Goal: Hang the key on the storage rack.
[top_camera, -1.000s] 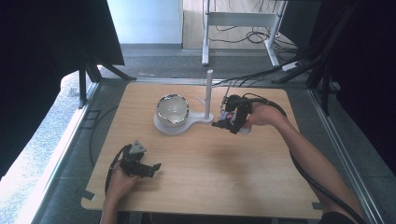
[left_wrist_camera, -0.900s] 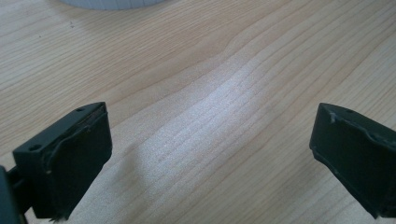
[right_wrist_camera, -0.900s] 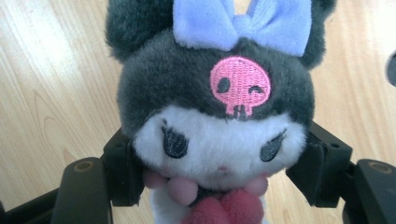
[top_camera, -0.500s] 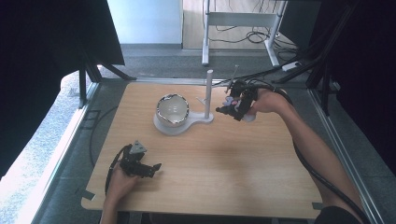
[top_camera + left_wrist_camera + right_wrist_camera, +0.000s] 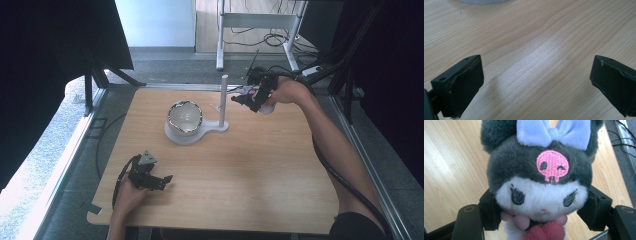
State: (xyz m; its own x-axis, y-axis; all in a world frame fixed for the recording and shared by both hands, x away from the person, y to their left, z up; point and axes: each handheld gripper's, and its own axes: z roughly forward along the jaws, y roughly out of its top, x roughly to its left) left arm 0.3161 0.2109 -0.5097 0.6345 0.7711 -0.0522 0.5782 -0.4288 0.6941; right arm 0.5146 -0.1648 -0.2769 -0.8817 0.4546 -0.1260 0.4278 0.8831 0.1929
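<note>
High view: the right gripper (image 5: 246, 98) was raised over the table (image 5: 280, 175) at about 1 o'clock, just beside the top of the white post (image 5: 223, 100). There the plush toy (image 5: 248, 90) it carried was too small and too crowded by the gripper to make out clearly.

Right gripper view: the fingers (image 5: 489, 212) were clamped on either side of the plush toy (image 5: 541, 182), at its white cheeks. The toy had a dark grey hood, a pink skull patch and a lilac bow; its ears were cut off at the top edge and its body at the bottom.

The post rose from a white stand (image 5: 192, 134) bearing a shiny bowl (image 5: 184, 116) near the table's middle.

The left gripper (image 5: 167, 179) rested at 7 o'clock. Left gripper view: its fingers (image 5: 461, 82) stood wide apart over bare wood.
</note>
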